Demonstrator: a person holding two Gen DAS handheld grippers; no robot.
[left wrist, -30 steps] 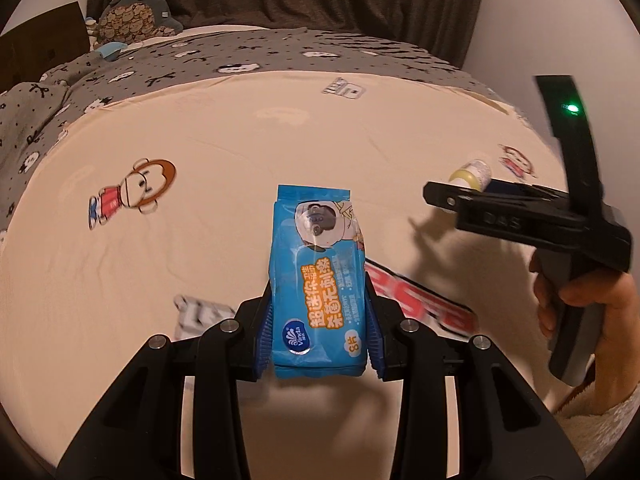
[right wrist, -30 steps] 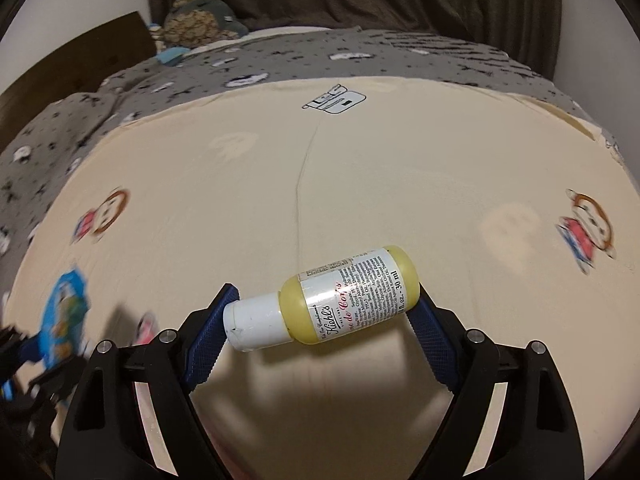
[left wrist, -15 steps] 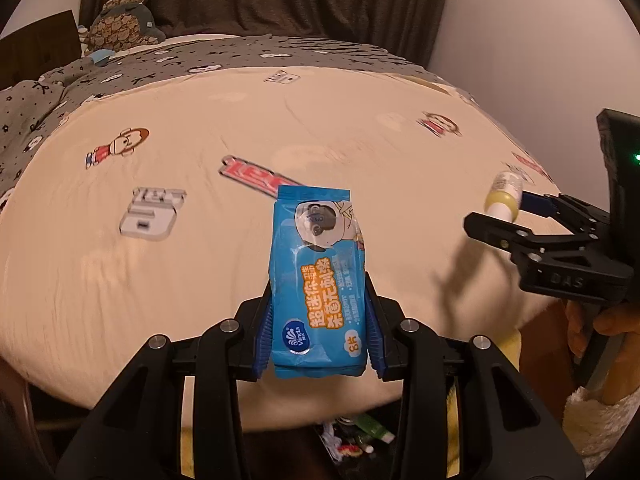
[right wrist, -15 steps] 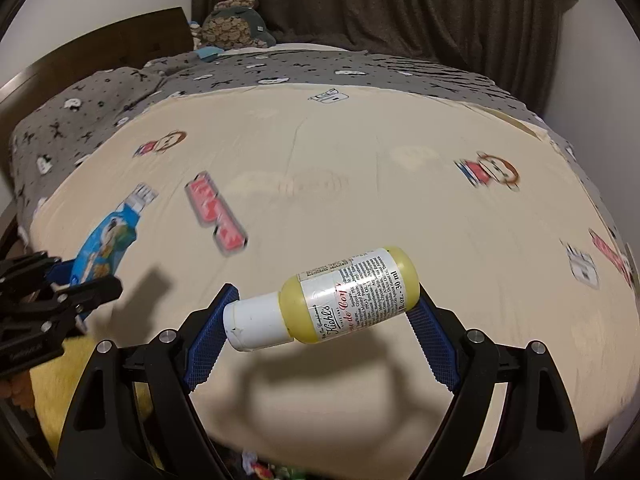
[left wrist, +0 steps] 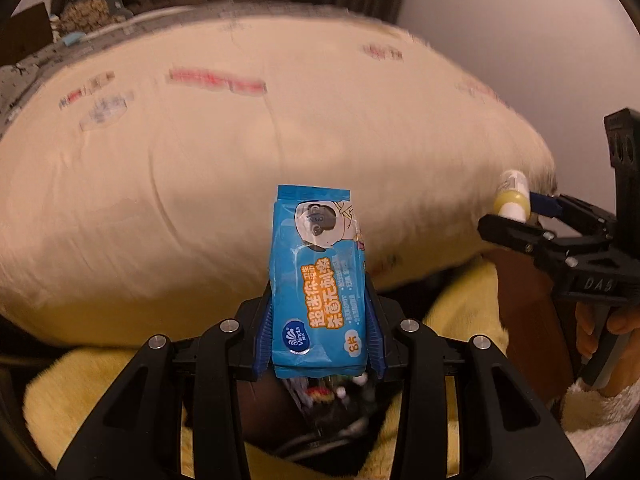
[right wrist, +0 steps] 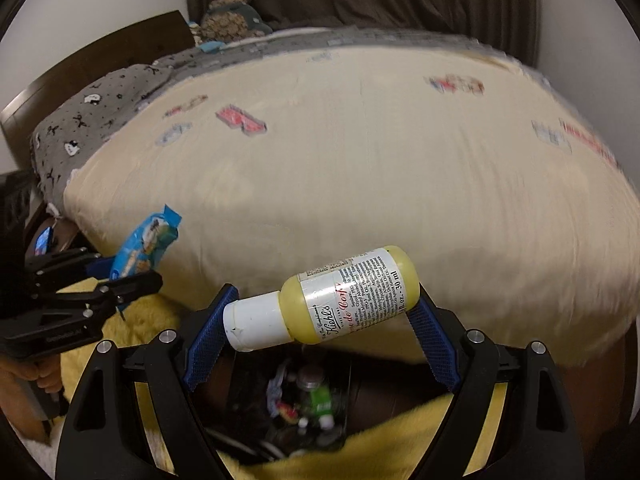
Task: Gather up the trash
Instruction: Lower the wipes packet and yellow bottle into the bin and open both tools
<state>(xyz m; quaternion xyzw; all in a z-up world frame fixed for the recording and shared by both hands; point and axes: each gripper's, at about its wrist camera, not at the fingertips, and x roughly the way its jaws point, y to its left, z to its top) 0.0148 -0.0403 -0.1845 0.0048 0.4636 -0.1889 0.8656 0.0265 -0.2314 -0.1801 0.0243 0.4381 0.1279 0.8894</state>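
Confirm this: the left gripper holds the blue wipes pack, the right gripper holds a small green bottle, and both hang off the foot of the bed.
Wrong on one count: the bottle in the right gripper is yellow with a white cap, as the right wrist view shows. The left gripper does hold the blue wipes pack, off the bed's foot.

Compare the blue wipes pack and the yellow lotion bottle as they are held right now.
The blue wipes pack is a flat, soft packet; the yellow lotion bottle is a rounded bottle with a white cap.
The left gripper pinches the pack at its lower end, so it stands lengthwise ahead; the right gripper clamps the bottle crosswise, cap to base.
Both are held off the bed, above a dark bin of trash.
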